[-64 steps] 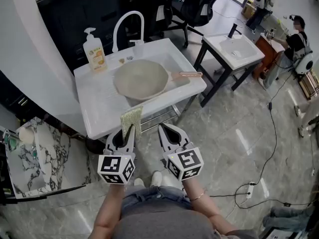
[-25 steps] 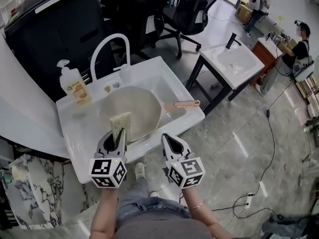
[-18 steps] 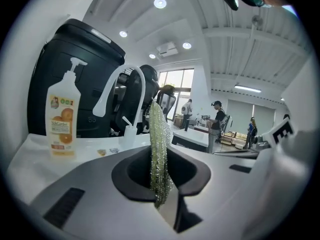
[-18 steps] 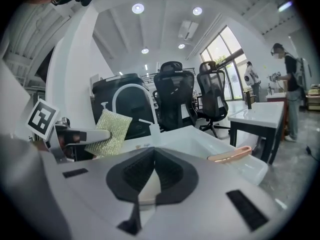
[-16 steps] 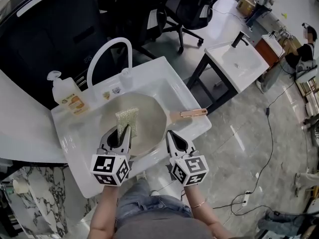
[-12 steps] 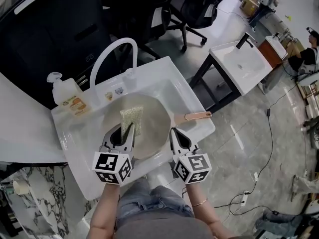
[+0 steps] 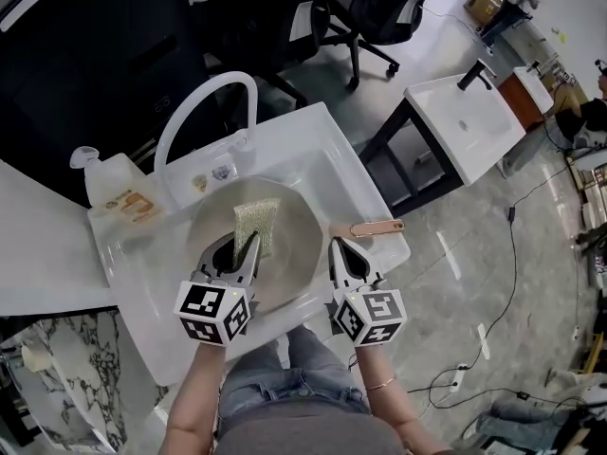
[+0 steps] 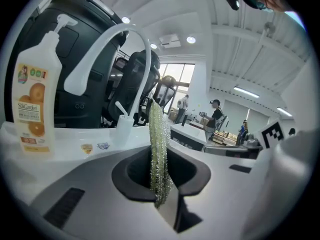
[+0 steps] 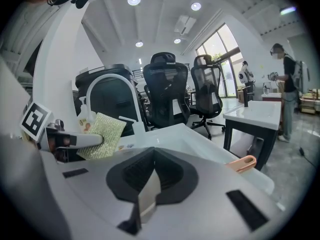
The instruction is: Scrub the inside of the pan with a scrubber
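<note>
Since the inside of the pan [image 7: 299, 254] is to be scrubbed, the scrubber [image 7: 256, 227] is held out over the pan's bowl by the left gripper [image 7: 244, 247]. Most of the scrubber is shown beyond the grip, so that a broad face can be pressed on the metal. In the left gripper view the scrubber is seen edge-on, its lower end clamped between the fingers [image 8: 90, 194], which are closed tight on it. Whether its far end is touching the pan cannot be told; it is judged to be just above the surface.

The pan is laid in the white sink [image 7: 318, 150], presumably so that it is steadied and water is caught. Its copper-coloured handle [image 7: 375, 227] is pointed out from the pan toward the person's right. The right gripper [image 7: 341, 249] is held just beside the pan's near-right rim, close to the root of the handle. Its fingers [image 9: 200, 199] are pressed together with nothing between them. It is judged that the handle is meant to be steadied by it once scrubbing is begun.

A faucet [image 7: 204, 98] and a soap bottle [image 7: 114, 192] are stood beyond the pan's far side.
</note>
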The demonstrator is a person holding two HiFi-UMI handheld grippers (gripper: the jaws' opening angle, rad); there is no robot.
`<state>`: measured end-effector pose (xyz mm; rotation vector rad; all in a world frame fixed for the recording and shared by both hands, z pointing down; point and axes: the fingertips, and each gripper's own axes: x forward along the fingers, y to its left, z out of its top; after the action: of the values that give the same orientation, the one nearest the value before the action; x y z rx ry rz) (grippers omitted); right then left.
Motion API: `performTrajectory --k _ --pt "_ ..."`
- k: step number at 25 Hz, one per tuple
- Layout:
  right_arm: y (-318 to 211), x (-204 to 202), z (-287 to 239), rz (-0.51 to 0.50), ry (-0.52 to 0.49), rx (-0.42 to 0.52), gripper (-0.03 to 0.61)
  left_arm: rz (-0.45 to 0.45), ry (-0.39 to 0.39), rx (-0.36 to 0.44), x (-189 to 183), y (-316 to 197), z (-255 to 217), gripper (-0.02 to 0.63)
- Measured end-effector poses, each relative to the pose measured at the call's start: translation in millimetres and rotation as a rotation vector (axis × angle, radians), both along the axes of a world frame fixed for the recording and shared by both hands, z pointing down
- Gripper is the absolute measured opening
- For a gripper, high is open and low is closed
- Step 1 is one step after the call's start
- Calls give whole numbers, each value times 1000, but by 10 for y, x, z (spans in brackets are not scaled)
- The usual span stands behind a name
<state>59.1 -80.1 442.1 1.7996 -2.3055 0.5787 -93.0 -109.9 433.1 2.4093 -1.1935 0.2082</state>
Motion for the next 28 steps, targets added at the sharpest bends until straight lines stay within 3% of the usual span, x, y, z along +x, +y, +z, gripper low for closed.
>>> performTrajectory --k 11,18,22,28 --pt "-233 361 168 -5 -17 -44 11 241 6 -168 684 42 534 67" --pt "-364 449 277 -2 -32 -70 11 421 -74 -234 946 177 913 66" --pt "-437 506 287 9 -43 -68 11 439 -96 -281 1024 164 1163 66" --pt "-514 535 319 11 -51 -74 11 381 -92 -323 1049 -35 1388 64"
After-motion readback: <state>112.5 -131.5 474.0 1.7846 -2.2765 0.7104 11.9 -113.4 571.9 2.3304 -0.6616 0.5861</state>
